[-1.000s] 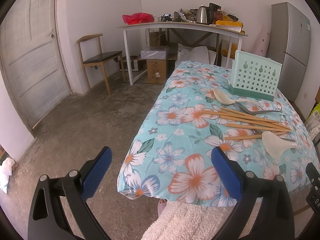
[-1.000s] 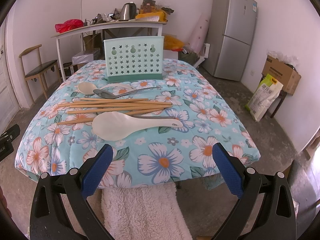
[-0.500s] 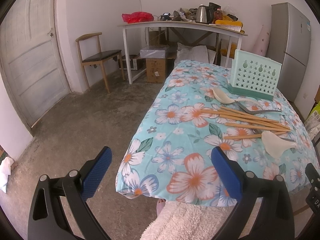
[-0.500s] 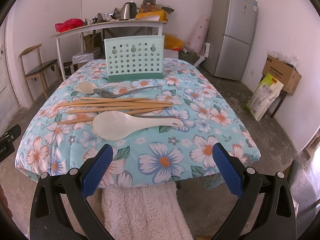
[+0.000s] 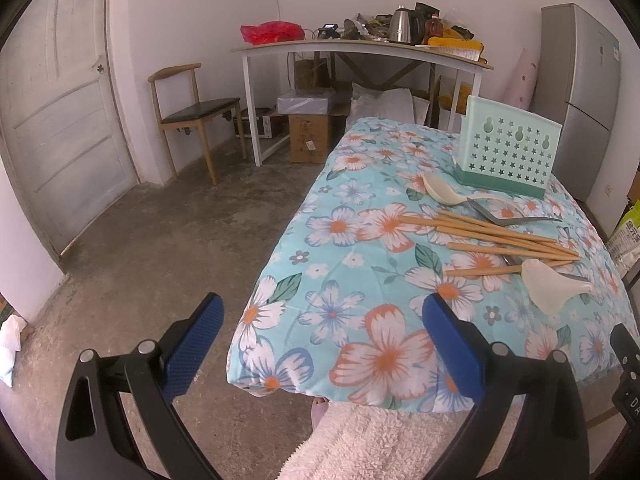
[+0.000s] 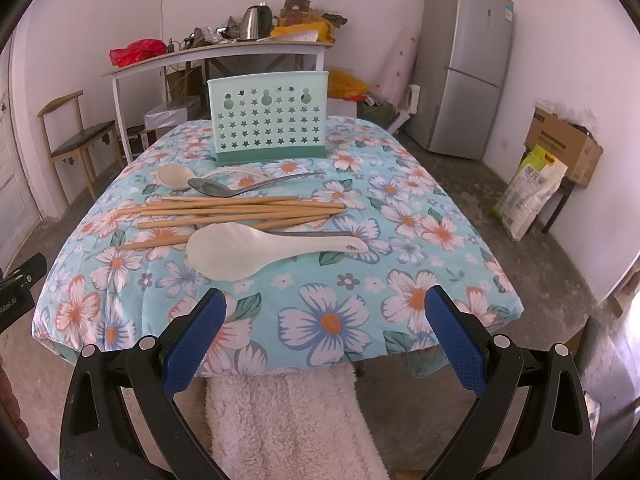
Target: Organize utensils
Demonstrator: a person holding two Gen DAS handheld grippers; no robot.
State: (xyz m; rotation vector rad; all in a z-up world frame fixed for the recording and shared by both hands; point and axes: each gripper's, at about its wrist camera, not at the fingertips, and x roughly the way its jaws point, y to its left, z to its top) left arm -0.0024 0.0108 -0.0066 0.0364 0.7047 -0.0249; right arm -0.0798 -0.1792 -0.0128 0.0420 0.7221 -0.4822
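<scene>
While both claws are hovering wide open and empty short of the counter (image 6: 460,216), the green holder (image 6: 269,116) is standing upright at its far end, probably awaiting chopsticks (image 6: 240,212), the white rice paddle (image 6: 256,250), and spoons (image 6: 224,186) lying loose before it.

Right gripper (image 6: 322,334) spread wide and empty, short of the table's near edge. On the floral cloth (image 6: 420,224): white rice paddle (image 6: 244,250) nearest, bowl toward 9 o'clock; chopsticks (image 6: 236,210) just beyond; metal spoon (image 6: 244,186) and white spoon (image 6: 176,176) next; green holder (image 6: 270,120) upright at 12 o'clock.
</scene>
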